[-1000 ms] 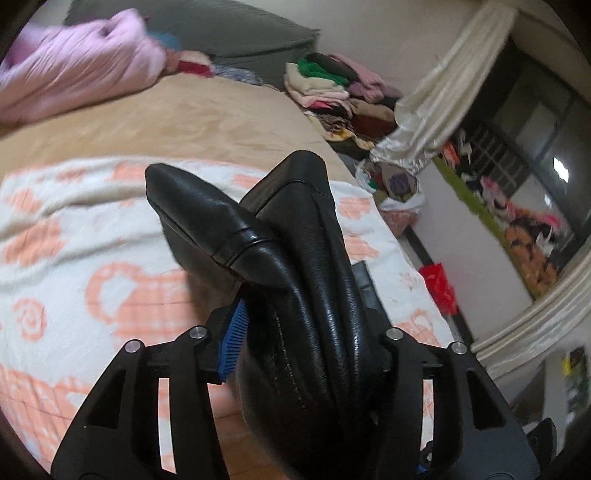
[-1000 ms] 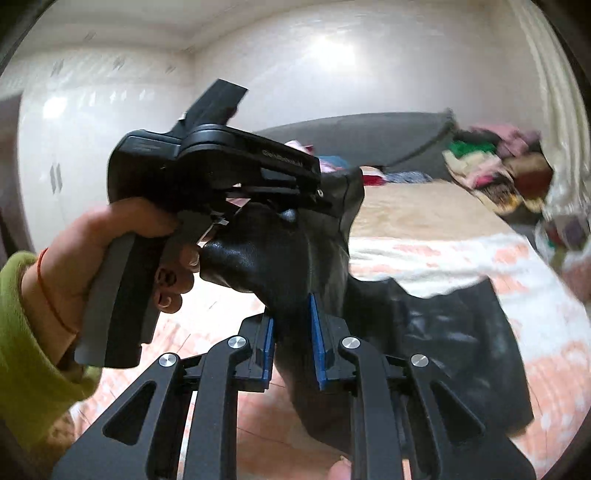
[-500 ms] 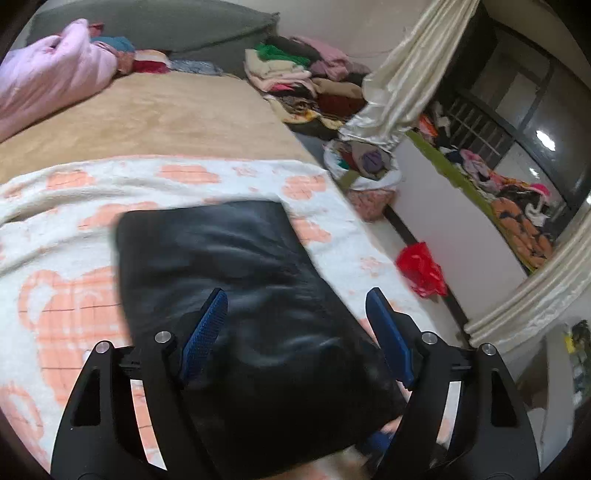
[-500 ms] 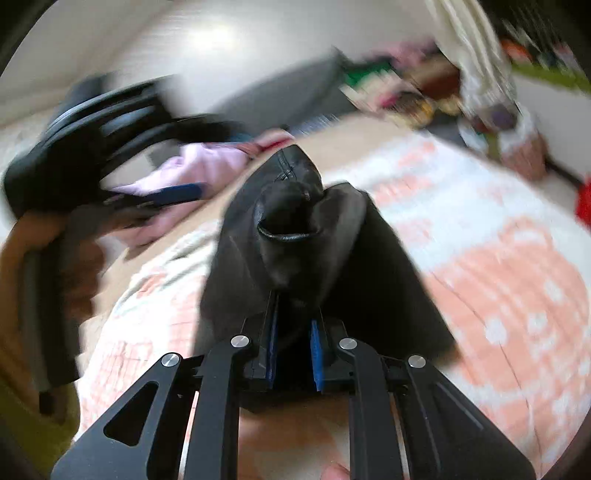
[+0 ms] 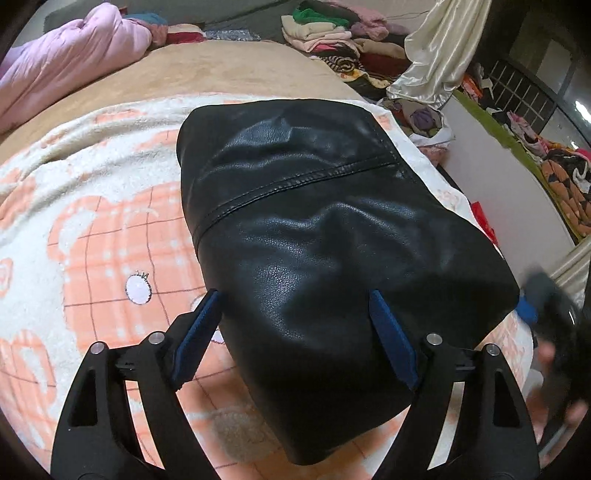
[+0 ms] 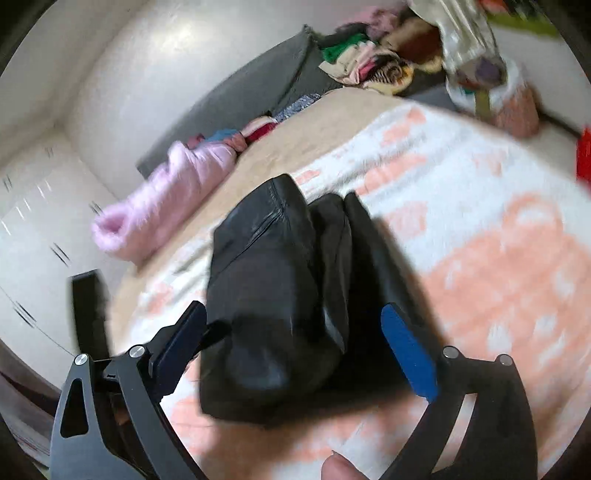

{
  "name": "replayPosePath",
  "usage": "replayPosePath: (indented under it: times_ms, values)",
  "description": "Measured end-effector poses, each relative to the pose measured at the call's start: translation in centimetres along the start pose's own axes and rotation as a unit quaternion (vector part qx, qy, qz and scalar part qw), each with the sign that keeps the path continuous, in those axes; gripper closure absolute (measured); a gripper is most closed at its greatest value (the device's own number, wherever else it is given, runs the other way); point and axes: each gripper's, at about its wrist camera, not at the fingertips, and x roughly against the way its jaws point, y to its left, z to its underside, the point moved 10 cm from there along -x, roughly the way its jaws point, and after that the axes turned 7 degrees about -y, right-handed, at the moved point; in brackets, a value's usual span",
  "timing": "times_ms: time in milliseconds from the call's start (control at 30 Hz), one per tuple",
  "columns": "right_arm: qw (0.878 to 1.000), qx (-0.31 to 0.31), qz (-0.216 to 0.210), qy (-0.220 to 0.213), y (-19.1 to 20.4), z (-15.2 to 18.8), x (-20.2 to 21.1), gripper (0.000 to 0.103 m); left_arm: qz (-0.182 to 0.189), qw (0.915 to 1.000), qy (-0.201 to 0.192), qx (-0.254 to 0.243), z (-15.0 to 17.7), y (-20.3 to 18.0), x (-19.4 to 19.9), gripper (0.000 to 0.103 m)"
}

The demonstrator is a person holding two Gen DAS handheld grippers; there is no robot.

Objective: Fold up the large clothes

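A black leather garment point(image 5: 314, 236) lies folded in a thick bundle on the white and orange blanket point(image 5: 96, 221) that covers the bed. My left gripper point(image 5: 292, 293) hovers over the bundle's near end; its jaws are opening, the blue pads point(image 5: 195, 332) stand apart and do not press on the leather. My right gripper point(image 6: 292, 307) faces the same garment point(image 6: 273, 280) from its short end. Its jaws are opening wide, and the leather lies between them untouched. In the left wrist view the right gripper's body point(image 5: 554, 317) shows as a blur at the right edge.
A pink puffy jacket point(image 5: 66, 62) lies at the bed's far left on a tan sheet point(image 5: 221, 70). Beyond it is a pile of folded clothes point(image 5: 332, 33) and a pale curtain point(image 5: 436, 55). The bed's edge drops off at the right, with a red bag point(image 5: 484, 221) on the floor.
Both grippers held the black garment up off the bed; it now lies folded on the blanket. Both have opened and let it go, and the left one has sunk toward it.
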Motion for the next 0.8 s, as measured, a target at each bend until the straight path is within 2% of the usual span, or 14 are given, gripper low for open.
replayPosePath:
  times_ms: [67,100,133,167,200,300,333,400,600,700,800]
  values:
    - [1.000,0.007,0.007,0.019,-0.3,-0.6,-2.2,0.009,0.001,1.0000,0.000,0.003,0.1,0.0,-0.1,0.030]
    - [0.999,0.005,0.005,0.034,-0.6,-0.7,-3.6,0.014,0.002,1.0000,0.000,0.003,0.3,-0.1,0.0,0.030]
    - [0.999,0.010,0.003,0.042,-0.5,-0.7,-4.6,0.055,0.003,1.0000,0.000,0.003,0.6,0.0,0.2,0.030]
    - [0.999,0.021,-0.004,0.048,-0.3,-0.7,-5.3,0.075,0.006,1.0000,-0.001,0.004,0.5,-0.1,0.3,0.029]
    - [0.999,0.029,-0.010,0.044,-0.2,-1.0,-5.6,0.077,0.009,0.9999,0.000,0.006,0.4,-0.1,0.7,0.029]
    - [0.997,0.016,-0.074,0.008,1.1,-2.9,-3.2,0.079,0.009,0.9996,-0.024,0.010,-0.6,0.2,2.4,0.026]
    - [0.997,0.012,-0.082,-0.009,1.1,-3.6,-2.2,0.079,0.010,0.9995,-0.027,0.012,-0.7,0.1,2.5,0.024]
    - [0.997,0.009,-0.070,-0.026,-0.3,-4.0,-1.1,0.079,0.013,0.9995,-0.025,0.016,-0.6,-0.1,2.2,0.021]
    - [0.996,-0.071,-0.037,0.050,-7.2,0.3,-3.8,0.079,0.026,0.9995,0.018,0.007,2.3,-1.8,-0.9,0.016]
    - [0.995,-0.077,-0.015,0.064,-8.4,1.1,-4.3,0.075,0.027,0.9994,0.020,0.008,2.7,-2.4,-1.5,0.015]
    - [0.994,-0.076,-0.011,0.071,-8.4,1.5,-4.5,0.072,0.023,0.9995,0.020,-0.001,2.7,-2.7,-1.6,0.014]
